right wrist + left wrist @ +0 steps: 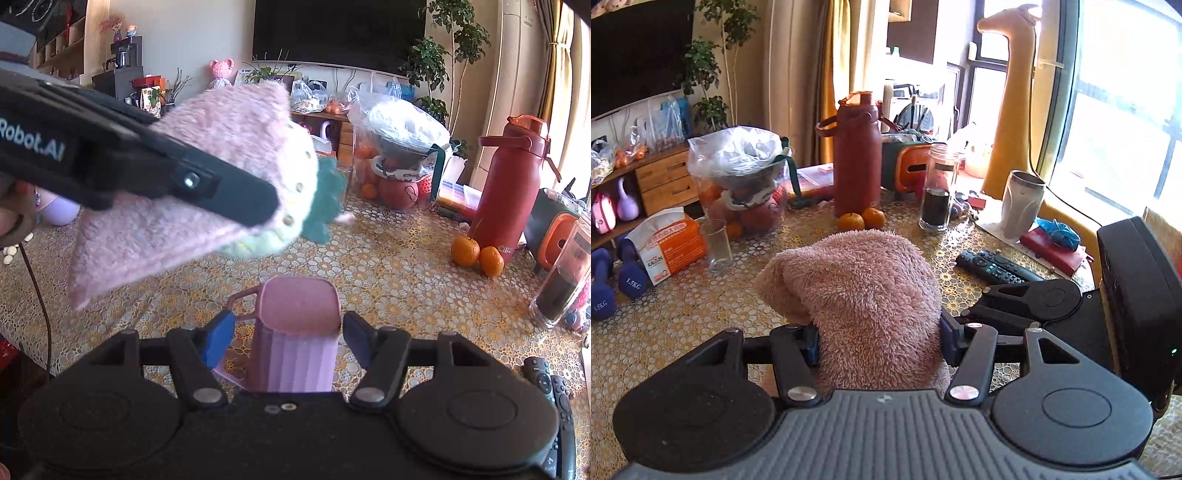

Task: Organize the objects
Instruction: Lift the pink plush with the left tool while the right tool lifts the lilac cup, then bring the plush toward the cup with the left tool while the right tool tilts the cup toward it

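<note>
My left gripper point(879, 341) is shut on a fluffy pink towel point(857, 288) and holds it above the table. In the right wrist view the same towel point(207, 173) hangs from the left gripper point(269, 206) at upper left, with a yellow-green and teal plush point(325, 199) behind it. My right gripper point(288, 341) is open around a pink ribbed cup with a handle point(299, 332). The cup stands on the patterned tablecloth point(406, 280). The blue pads point(218, 339) stand a little off its sides.
A red thermos point(857, 155) stands with two oranges point(862, 218) at its foot. Around it are a glass point(717, 243), a jar point(938, 188), a steel tumbler point(1021, 205), remotes point(993, 266), a bagged bowl on fruit point(738, 166) and a tissue pack point(670, 245).
</note>
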Available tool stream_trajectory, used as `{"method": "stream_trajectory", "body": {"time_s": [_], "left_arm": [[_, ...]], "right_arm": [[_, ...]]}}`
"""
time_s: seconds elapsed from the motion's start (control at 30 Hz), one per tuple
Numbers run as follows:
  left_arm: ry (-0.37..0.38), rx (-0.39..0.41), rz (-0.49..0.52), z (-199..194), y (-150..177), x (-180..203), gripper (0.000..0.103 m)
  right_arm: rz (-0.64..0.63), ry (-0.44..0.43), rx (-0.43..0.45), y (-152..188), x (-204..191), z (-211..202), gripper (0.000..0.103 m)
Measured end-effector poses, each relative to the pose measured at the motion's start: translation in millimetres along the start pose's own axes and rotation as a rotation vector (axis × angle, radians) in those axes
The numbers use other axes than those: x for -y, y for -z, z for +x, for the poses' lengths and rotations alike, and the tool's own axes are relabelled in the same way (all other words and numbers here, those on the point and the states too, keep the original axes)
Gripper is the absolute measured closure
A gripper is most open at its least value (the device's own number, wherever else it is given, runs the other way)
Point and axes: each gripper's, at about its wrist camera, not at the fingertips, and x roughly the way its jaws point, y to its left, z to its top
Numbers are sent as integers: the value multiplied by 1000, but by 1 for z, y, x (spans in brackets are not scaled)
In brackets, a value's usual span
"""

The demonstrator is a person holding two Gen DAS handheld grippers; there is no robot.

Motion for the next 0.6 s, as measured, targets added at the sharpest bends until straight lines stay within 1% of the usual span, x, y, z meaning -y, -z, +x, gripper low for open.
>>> {"method": "stream_trajectory", "body": {"time_s": [0.1, 0.17, 0.27, 0.33, 0.4, 0.53, 0.6], "left_arm": [[-26, -53, 36, 23, 6, 5, 47], [-22, -75, 30, 32, 11, 2, 47], [-5, -67, 16, 32, 12, -3, 46], [-10, -64, 4, 32, 12, -6, 46], [-33, -58, -10, 31, 12, -10, 46], [-59, -50, -70, 28, 12, -24, 46], [-93, -45, -80, 25, 12, -29, 46]], "right_arm": [[-3, -8, 4, 0, 1, 0, 38], [-4, -17, 8, 1, 1, 0, 38], [2, -28, 15, 1, 3, 0, 38], [10, -35, 22, 1, 4, 1, 39], [17, -38, 27, 1, 6, 1, 41], [8, -27, 12, 1, 6, 4, 42], [15, -30, 13, 2, 5, 4, 42]]}}
